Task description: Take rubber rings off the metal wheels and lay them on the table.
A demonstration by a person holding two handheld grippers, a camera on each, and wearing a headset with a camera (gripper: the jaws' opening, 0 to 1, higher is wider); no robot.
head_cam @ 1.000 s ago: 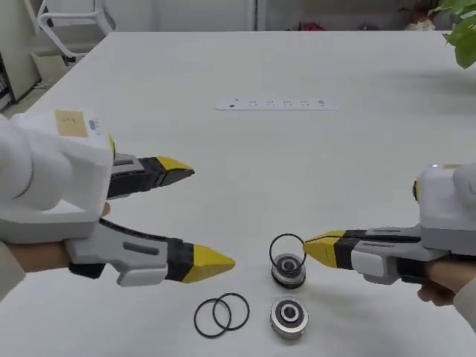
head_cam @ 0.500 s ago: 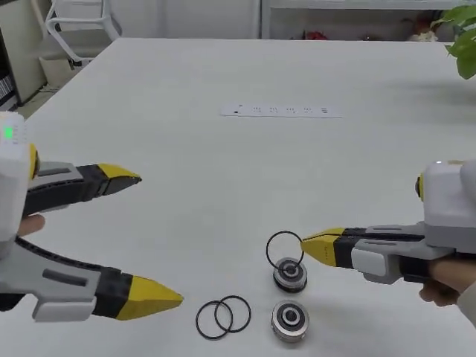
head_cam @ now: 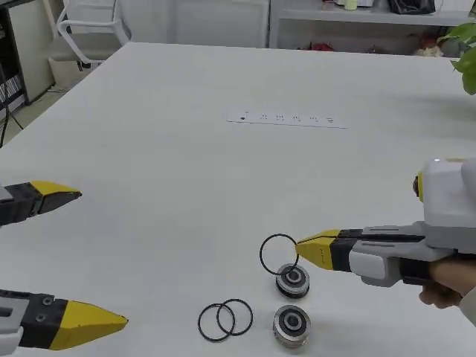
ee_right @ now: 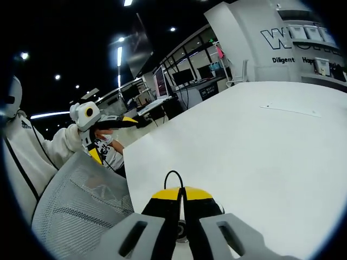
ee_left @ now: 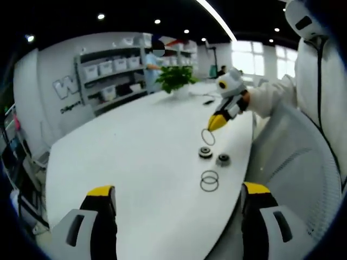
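My right gripper [head_cam: 299, 251] is shut on a thin black rubber ring [head_cam: 269, 242], which stands upright just above the farther metal wheel [head_cam: 292, 280]. Whether the ring's lower edge touches that wheel, I cannot tell. A second wheel [head_cam: 291, 325] lies nearer to me. Two loose rings [head_cam: 225, 318] overlap on the table left of it. In the right gripper view the held ring [ee_right: 173, 176] pokes out past the closed jaws. My left gripper [head_cam: 102, 259] is open wide at the lower left, well away from the wheels [ee_left: 205, 153].
A white power strip [head_cam: 286, 119] lies across the middle of the white table [head_cam: 186, 149]. A chair [head_cam: 82, 26] stands beyond the far left corner and plant leaves [head_cam: 465, 44] reach in at the right edge. A grey mesh chair back [ee_right: 81, 200] sits near me.
My left gripper has pulled back to the left, away from the wheels, staying open. The right gripper keeps the ring pinched in about the same place. The head camera has tilted up a little.
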